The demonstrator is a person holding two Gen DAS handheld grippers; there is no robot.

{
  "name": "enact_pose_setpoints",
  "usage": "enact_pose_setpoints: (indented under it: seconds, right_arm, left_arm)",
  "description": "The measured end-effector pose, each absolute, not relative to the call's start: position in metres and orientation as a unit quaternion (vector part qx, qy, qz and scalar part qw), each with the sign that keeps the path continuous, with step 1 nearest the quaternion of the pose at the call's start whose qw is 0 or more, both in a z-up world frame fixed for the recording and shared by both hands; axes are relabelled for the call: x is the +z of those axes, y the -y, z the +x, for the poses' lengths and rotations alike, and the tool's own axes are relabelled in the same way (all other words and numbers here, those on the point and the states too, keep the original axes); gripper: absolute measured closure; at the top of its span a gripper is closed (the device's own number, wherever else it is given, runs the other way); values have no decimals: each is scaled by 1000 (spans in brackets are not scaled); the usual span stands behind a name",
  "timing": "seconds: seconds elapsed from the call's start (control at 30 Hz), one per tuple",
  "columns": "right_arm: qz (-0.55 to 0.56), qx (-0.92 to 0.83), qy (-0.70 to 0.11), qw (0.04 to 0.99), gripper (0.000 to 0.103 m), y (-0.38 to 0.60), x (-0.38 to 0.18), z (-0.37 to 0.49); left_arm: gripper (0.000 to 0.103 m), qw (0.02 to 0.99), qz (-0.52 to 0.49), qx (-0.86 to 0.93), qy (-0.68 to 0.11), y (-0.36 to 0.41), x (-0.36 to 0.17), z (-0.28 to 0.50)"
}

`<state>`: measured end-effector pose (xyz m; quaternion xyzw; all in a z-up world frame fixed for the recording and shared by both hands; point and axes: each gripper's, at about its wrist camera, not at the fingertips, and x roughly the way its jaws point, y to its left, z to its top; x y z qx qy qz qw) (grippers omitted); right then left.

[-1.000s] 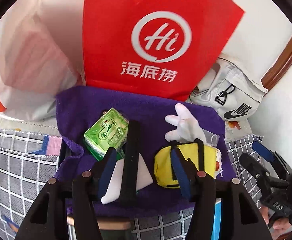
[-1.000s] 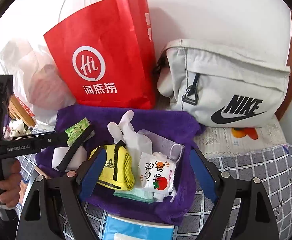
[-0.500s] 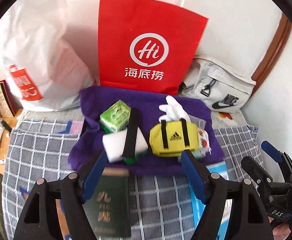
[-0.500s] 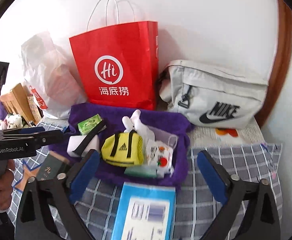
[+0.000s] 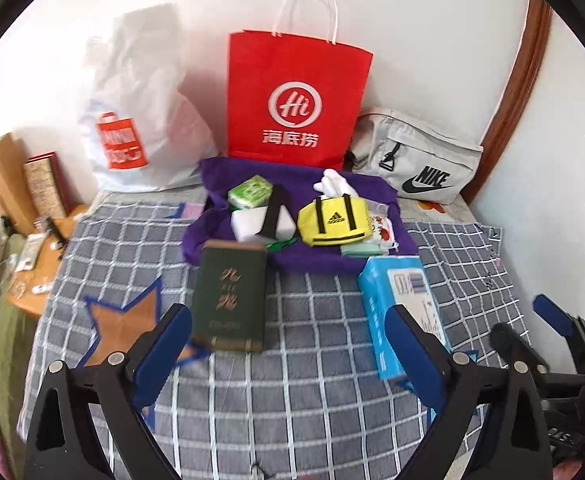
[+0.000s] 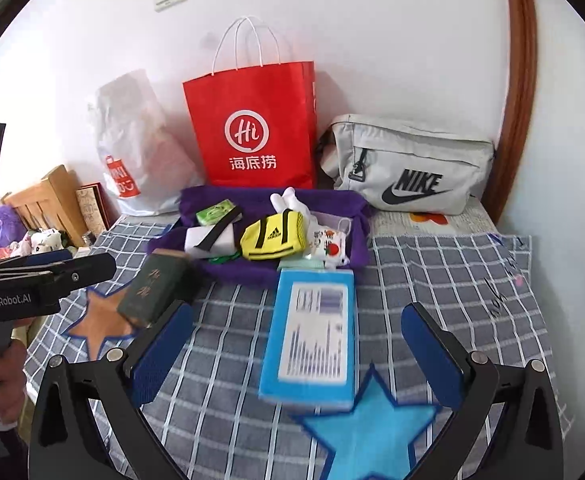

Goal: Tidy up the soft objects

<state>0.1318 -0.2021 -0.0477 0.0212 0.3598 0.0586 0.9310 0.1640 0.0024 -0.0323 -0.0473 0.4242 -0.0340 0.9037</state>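
A purple cloth tray sits at the back of the checked bed. It holds a yellow Adidas pouch, a green tissue pack, a white sponge with a black strap over it, a white glove and a tomato-print packet. My left gripper is open and empty, well in front of the tray. My right gripper is open and empty, above a blue box.
A dark green booklet and the blue box lie in front of the tray. A red paper bag, a white plastic bag and a grey Nike bag stand against the wall. A wooden bedside table is left.
Both grippers have pulled back from the tray and opened wide. The left gripper has let go of the white sponge, which now lies in the tray.
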Motion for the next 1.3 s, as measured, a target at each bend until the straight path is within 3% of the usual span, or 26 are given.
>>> enact_pose_setpoints:
  seconds: [0.53,1.3]
  right_arm:
    - [39,41,-341,938,0,215,-23,27]
    - [23,41,-327,944,0,204,-10,-7]
  left_arm:
    - [5,923,-23,-41,-382,17,-1,47]
    - [5,931,-33,-33,-362,4,14,15]
